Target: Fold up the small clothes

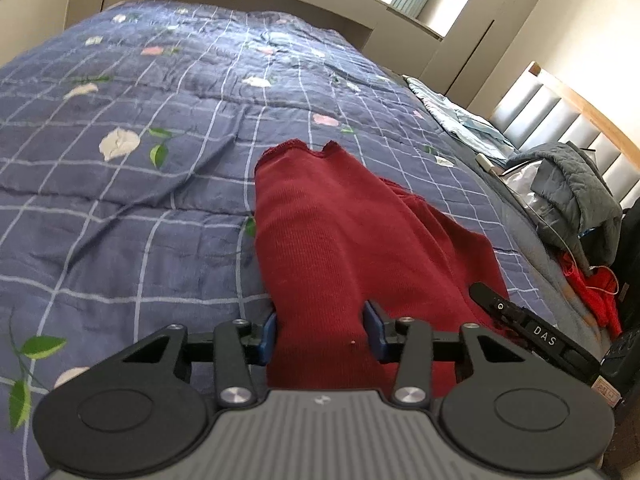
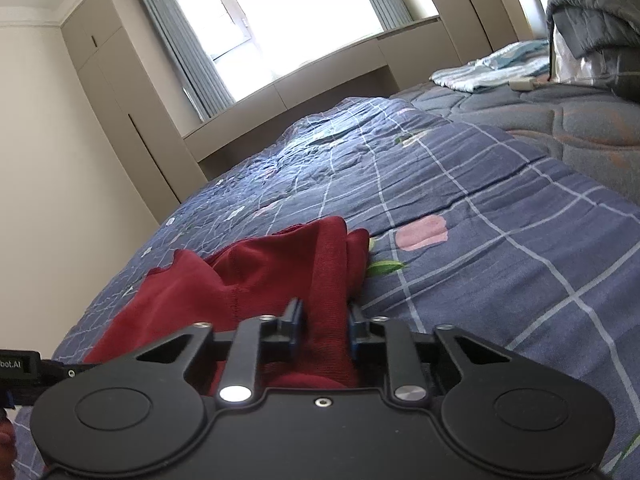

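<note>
White letters "DAS" are printed on the black body of the right tongs [image 1: 538, 332] at the lower right of the left wrist view. At the lower left edge of the right wrist view, the left tongs [image 2: 24, 364] show the cut-off lettering "bot.AI". No other writing can be read.

The left tongs [image 1: 322, 330] sit low at the bottom centre of their own view, level and pointing up the frame along the bed [image 1: 120, 200]. Their blue-padded fingers [image 1: 270, 334] are closed part-way onto a band of the red knit garment [image 1: 340, 240], which fills the gap between them. The right tongs [image 2: 322, 326] are tilted, with the room leaning in their view, and their narrower gap is also filled by a pinched fold of the same red knit garment [image 2: 256, 276].

The garment lies on the blue checked floral quilt, reaching from both tongs toward mid-frame, its scalloped hem at the far end. A grey quilted jacket [image 1: 576, 196] is heaped at the right edge of the left view, with light blue folded cloth [image 1: 460, 120] above it, near the padded headboard [image 1: 560, 120].
</note>
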The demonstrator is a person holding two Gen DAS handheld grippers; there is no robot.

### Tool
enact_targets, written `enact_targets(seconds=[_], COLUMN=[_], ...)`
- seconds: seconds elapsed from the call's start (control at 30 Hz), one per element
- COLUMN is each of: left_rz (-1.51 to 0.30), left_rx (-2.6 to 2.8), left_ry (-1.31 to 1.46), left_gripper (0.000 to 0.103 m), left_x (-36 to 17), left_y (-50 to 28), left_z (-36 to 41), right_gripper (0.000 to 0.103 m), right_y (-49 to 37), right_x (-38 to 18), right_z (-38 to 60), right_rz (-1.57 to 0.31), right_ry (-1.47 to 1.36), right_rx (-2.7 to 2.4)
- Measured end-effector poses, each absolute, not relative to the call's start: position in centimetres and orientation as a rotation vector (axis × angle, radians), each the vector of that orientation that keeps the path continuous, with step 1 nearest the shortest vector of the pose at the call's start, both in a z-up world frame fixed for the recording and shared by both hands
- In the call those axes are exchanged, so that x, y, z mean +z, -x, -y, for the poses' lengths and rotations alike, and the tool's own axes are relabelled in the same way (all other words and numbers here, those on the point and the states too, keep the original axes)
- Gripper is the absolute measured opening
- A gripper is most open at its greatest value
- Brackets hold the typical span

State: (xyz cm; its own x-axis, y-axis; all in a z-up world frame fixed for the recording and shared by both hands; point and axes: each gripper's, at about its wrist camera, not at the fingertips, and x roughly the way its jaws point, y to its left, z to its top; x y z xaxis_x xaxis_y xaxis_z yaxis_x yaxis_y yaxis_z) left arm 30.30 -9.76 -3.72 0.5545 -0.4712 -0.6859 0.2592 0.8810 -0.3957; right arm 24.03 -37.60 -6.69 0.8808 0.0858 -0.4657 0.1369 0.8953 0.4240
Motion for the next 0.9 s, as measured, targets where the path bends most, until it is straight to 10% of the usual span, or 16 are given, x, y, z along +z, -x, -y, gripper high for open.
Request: enact_targets(seconds=[0.9], left_rz=[-0.688], left_rx=[-0.428], left_ry=[0.254], left_gripper=[0.035], left_x=[1.6], left_y=[-29.5], left_z=[2.9], right_gripper=[0.013], right_y=[-27.3], right_x=[0.6], right_z=[27.2], right_rz=[-0.413], right_ry=[-0.278], right_rx=[0.041])
